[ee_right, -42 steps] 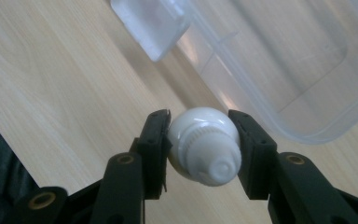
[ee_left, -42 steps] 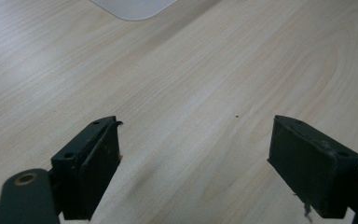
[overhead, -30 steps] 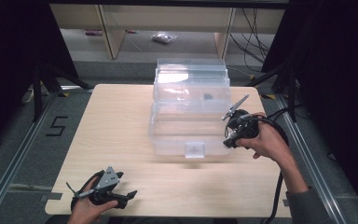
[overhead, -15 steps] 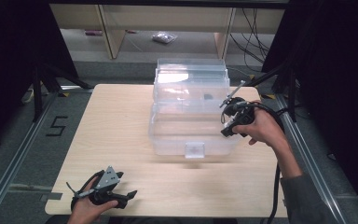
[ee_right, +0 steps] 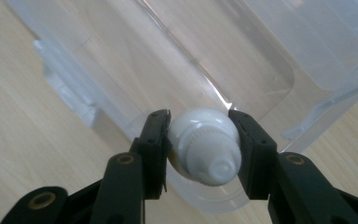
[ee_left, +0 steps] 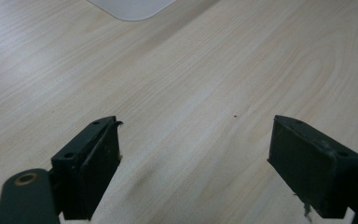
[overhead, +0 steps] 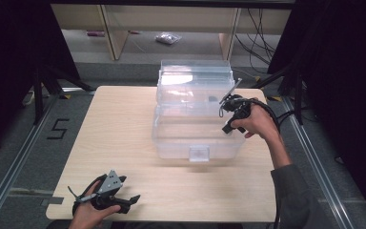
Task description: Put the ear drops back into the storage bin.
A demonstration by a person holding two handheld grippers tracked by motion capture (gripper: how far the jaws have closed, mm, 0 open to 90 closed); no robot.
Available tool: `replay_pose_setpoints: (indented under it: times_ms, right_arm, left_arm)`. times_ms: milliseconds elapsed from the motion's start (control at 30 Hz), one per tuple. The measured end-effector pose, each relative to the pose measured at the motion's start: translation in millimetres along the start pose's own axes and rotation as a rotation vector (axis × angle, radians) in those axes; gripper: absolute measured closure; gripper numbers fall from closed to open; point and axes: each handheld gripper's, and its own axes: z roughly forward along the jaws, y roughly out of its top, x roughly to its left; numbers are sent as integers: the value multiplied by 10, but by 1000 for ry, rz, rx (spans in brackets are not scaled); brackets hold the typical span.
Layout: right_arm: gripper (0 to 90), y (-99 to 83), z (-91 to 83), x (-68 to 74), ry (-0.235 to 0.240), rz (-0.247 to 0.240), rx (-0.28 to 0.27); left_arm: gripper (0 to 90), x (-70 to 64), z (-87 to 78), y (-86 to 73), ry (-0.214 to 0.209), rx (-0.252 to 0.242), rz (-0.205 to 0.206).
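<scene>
White ribbed plastic cap (ee_right: 204, 146) sits clenched between the jaws of the right gripper (overhead: 229, 114), held above the open clear plastic storage box (overhead: 195, 138) on the pale wooden table (overhead: 124, 129). Near the table's front edge, the left gripper (overhead: 124, 200) rests with jaws spread wide, grasping nothing.

I am working over what is looking like a lab recording bay: a bare pale wooden table (overhead: 124, 124) is standing on grey floor between metal rails (overhead: 9, 167), with a "5" marking (overhead: 59, 129) taped beside it. Black curtains (overhead: 9, 57) are closing in both sides, and cables (overhead: 259, 28) are trailing behind by plain wooden shelving (overhead: 119, 33).
</scene>
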Motion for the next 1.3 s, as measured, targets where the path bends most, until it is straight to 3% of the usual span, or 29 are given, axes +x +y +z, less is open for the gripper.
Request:
replay_pose_setpoints:
  times_ms: [333,667,900,967,1000,1133,1233,1300]
  right_arm:
    - [601,58,316,-205,-6,50,39]
    - [600,75,538,-252,10,65,65]
    - [600,74,711,-255,18,92,114]
    - [600,76,748,-284,7,69,107]
    - [600,76,761,-261,15,113,127]
    - [600,57,835,-275,16,108,138]
    - [600,41,872,-281,13,132,153]
    - [600,35,899,-300,20,105,151]
  left_arm:
    - [160,-2,-4,1,-1,-2,-1]
    - [160,-6,1,-1,6,-1,4]
    - [160,-5,0,2,5,-1,4]
    - [160,-9,0,1,6,0,5]
    - [160,-9,-1,0,4,1,6]
    - [160,-5,-2,1,6,-1,6]
    - [160,-6,-1,2,6,-2,5]
    - [160,-6,2,2,6,-1,4]
